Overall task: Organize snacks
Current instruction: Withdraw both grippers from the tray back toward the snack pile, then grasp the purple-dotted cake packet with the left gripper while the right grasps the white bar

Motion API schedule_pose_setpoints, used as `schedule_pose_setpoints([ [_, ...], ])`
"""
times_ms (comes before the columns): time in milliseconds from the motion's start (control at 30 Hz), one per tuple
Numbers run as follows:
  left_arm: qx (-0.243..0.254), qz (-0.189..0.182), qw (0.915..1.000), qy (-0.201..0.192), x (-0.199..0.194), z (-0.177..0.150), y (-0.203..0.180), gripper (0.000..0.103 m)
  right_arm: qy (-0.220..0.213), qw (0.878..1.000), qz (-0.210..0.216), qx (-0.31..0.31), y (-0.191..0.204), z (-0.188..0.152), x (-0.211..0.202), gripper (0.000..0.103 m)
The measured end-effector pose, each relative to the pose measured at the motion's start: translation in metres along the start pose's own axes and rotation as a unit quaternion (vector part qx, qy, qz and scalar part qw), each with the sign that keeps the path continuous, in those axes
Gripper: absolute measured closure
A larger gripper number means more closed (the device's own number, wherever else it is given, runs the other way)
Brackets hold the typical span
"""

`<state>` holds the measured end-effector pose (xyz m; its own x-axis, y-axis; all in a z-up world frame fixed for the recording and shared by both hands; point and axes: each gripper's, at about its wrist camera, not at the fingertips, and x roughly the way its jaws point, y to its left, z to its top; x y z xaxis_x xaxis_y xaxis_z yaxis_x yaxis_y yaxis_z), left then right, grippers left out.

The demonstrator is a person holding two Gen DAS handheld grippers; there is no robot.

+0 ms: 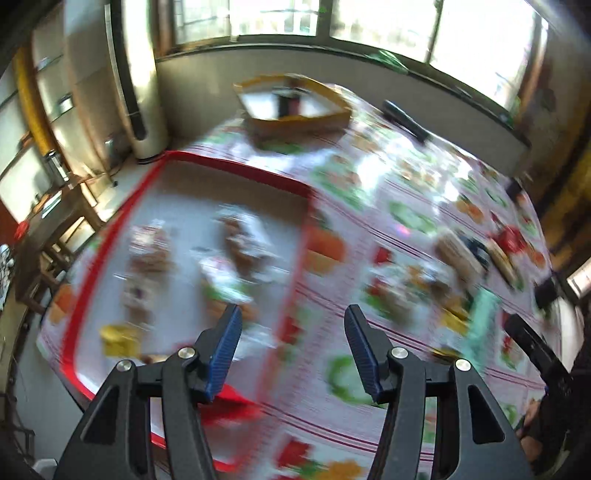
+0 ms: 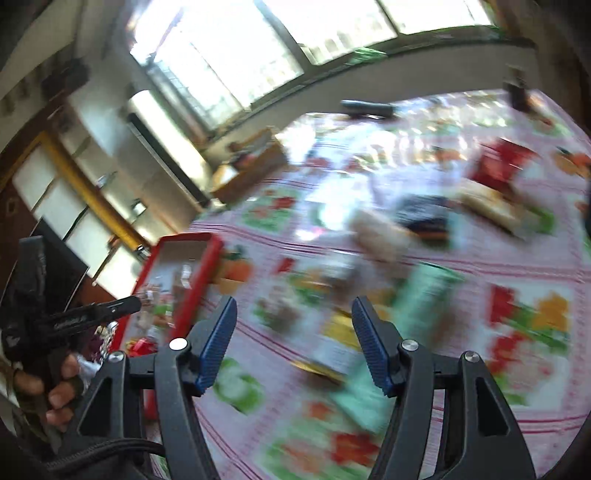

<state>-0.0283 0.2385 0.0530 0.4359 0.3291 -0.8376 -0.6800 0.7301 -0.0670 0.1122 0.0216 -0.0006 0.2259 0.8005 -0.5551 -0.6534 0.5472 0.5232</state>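
Both pairs of blue-padded tongs, the left [image 1: 293, 354] and the right [image 2: 293, 347], stand spread with nothing between their pads, above the bench [image 1: 388, 206] in its flowered plastic cloth. Beyond the left tongs, towards their left side, the red-rimmed tray [image 1: 236, 170] holds several wrapped snacks [image 1: 243, 240], too smeared to tell apart. Ahead of the right tongs lie more loose packets, a pale green one [image 2: 413, 306] nearest, their labels unreadable.

A surface covered by a pink striped cloth [image 1: 399, 229] printed with fruit and flower squares. A dark remote-like object [image 1: 404, 120] lies near its far edge. Behind, bright windows [image 1: 369, 18] and a tall white standing appliance [image 1: 142, 96] by the wall.
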Motion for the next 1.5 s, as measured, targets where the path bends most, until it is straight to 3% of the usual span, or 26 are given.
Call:
schedule_pose_setpoints([
  [67,0.011,-0.016,0.9998,0.009,-0.005,-0.001,-0.024,0.045,0.011,1.000,-0.011,0.003,-0.017,0.009,-0.018,0.037],
  [167,0.037,-0.013,0.9992,-0.012,-0.028,0.005,-0.046,0.044,-0.002,0.998,-0.034,-0.051,-0.017,0.041,-0.057,0.037],
  [233,0.054,-0.009,0.9978,-0.037,-0.043,0.011,-0.056,0.015,-0.020,0.995,-0.044,-0.084,-0.014,0.064,-0.081,0.036],
  [333,0.033,0.012,0.9981,-0.051,-0.042,0.019,-0.060,0.015,-0.061,0.990,-0.063,-0.107,-0.017,0.077,-0.109,0.026],
  [400,0.014,-0.007,0.9990,-0.042,-0.032,0.018,-0.056,0.015,-0.075,0.992,-0.061,-0.085,-0.022,0.063,-0.110,0.026],
  [633,0.048,-0.015,0.9986,0.018,0.027,0.009,-0.067,0.016,-0.040,0.997,-0.057,0.018,-0.047,-0.003,-0.062,0.026],
  [733,0.044,-0.027,0.9974,0.050,0.054,0.007,-0.057,0.016,-0.043,0.997,-0.071,-0.003,-0.038,-0.001,-0.047,0.029],
  [800,0.033,-0.045,0.9957,0.074,0.073,0.009,-0.049,0.016,-0.048,0.996,-0.071,-0.032,-0.028,0.005,-0.036,0.036],
  [933,0.001,-0.073,0.9928,0.096,0.097,0.016,-0.043,0.017,-0.032,0.990,-0.091,-0.100,-0.017,0.028,-0.004,0.038],
  [1100,-0.012,-0.084,0.9911,0.102,0.114,0.020,-0.055,0.017,0.024,0.976,-0.113,-0.183,-0.014,0.059,0.049,0.048],
  [1333,0.008,-0.042,0.9946,0.095,0.135,0.023,-0.072,0.017,0.091,0.957,-0.109,-0.252,-0.008,0.063,0.109,0.050],
  [1400,0.033,-0.024,0.9959,0.081,0.137,0.020,-0.078,0.018,0.104,0.953,-0.110,-0.262,-0.006,0.060,0.121,0.054],
  [1433,0.045,-0.015,0.9959,0.077,0.137,0.019,-0.079,0.024,0.113,0.956,-0.102,-0.252,-0.008,0.061,0.124,0.057],
  [1467,0.054,-0.007,0.9960,0.071,0.137,0.017,-0.081,0.029,0.126,0.958,-0.099,-0.238,-0.012,0.061,0.128,0.067],
  [1500,0.063,-0.004,0.9958,0.066,0.136,0.016,-0.082,0.042,0.133,0.960,-0.098,-0.227,-0.015,0.061,0.130,0.068],
])
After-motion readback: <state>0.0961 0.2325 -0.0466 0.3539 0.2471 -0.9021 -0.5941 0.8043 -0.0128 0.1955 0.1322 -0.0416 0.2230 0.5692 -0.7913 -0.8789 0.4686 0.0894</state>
